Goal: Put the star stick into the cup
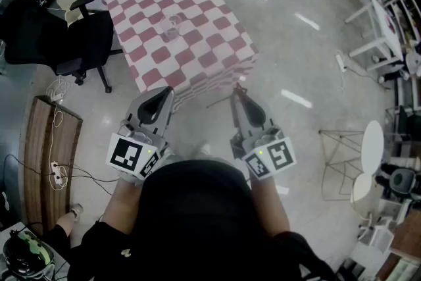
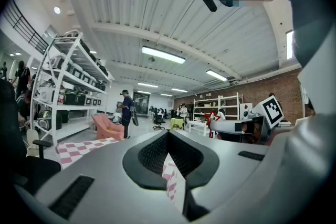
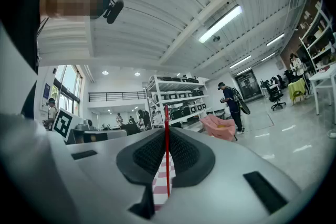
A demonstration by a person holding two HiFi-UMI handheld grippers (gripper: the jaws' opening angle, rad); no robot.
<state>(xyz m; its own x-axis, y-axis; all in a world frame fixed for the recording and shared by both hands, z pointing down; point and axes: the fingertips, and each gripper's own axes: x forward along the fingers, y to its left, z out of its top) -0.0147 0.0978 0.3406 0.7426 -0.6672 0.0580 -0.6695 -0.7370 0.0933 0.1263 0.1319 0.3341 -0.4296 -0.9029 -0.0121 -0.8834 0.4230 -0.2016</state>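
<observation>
A pale, glossy floor [image 1: 289, 69] is spreading under everything in the head view, throwing back the ceiling lights. Nearest, at the lower middle of the frame, the left claw [image 1: 166, 97] is being held low in front of the person's body. Its jaws are clenched tip to tip on nothing, and in the left gripper view only a sliver of checked cloth is showing through the gap behind the tips. Just right of it, the right claw [image 1: 237, 99] is grasping the star stick [image 3: 167, 155], whose thin red shaft is running straight up between the pressed jaws in the right gripper view. The left gripper view is catching its red star [image 2: 211, 115] poking up above that claw. Both claws are hanging short of the tabletop [image 1: 210, 6], which is wearing a red-and-white checked cloth in the upper middle of the frame. The clear cup [image 1: 172, 27] is standing upright near its middle, well apart from the stick. At the upper left a black office chair [image 1: 79, 36] is sitting beside the tabletop. Farther off, the right gripper view is showing a pink armchair [image 3: 219, 126], white shelving [image 3: 173, 97] and a person [image 3: 231, 105] standing.
</observation>
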